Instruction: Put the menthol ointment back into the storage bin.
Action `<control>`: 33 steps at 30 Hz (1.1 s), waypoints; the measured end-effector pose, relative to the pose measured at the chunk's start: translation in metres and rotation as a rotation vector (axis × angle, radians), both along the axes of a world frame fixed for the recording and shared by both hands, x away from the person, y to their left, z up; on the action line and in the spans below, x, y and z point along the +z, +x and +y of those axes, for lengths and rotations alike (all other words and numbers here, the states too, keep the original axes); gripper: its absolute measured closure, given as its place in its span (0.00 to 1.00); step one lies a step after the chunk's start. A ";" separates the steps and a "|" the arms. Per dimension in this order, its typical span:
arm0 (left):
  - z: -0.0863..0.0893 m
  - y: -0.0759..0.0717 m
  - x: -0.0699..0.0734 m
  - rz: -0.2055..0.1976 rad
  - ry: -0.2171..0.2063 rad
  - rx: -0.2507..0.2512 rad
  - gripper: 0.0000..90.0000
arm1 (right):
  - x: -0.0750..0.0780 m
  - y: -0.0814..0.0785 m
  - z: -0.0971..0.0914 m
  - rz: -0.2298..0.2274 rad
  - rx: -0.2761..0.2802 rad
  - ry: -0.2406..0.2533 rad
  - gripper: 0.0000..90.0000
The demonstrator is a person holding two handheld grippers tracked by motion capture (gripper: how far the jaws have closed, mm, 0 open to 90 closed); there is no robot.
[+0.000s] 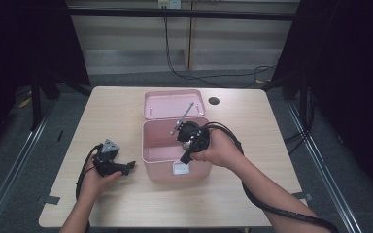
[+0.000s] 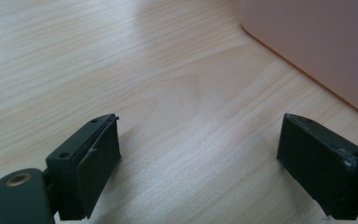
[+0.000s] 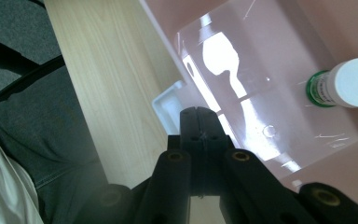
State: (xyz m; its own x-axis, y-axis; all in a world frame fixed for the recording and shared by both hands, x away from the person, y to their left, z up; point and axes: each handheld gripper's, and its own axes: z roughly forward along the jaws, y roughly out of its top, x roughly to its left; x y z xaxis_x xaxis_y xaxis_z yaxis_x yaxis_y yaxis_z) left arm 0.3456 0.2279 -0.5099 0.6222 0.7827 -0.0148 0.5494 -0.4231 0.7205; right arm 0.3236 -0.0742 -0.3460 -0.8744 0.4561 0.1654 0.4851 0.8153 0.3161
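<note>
We see a pink storage box (image 1: 175, 150) standing open near the middle of the bench (image 1: 111, 204), its lid (image 1: 174, 104) swung back behind it. The right gripper (image 3: 199, 122) is tipped over the box's near edge with its fingers pressed fully together; nothing shows between them, though they sit close to a white latch tab (image 3: 167, 108) on the box's front wall. Inside, a small bottle (image 3: 349, 84) with a white cap and green label lies on the floor of the box, well apart from the fingertips. The left gripper (image 2: 198, 144) rests low over the bench just beside the box's left wall, its fingers spread wide and holding nothing.

We judge the bottle to be light, rigid and smooth, so it is likely to roll or slip under a glancing touch; the surest hold is across its body just below the cap, with the fingers opened first. The box looks like thin, stiff plastic, light enough to slide when pushed, so we would brace its left wall with the free gripper.
</note>
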 end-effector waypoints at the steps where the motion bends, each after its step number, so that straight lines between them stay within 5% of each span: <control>1: 0.000 0.000 0.000 0.000 0.000 0.000 0.14 | -0.001 -0.002 0.001 0.003 0.009 -0.003 1.00; 16: 0.000 0.000 0.000 0.000 -0.001 -0.001 0.14 | -0.023 -0.012 0.009 -0.003 0.075 -0.020 1.00; 22: 0.001 0.000 0.001 0.007 0.004 0.002 0.15 | -0.026 -0.013 0.008 -0.011 0.098 0.019 1.00; 33: 0.006 0.012 0.018 0.206 -0.026 0.068 0.21 | -0.029 -0.014 0.004 -0.007 0.122 0.042 1.00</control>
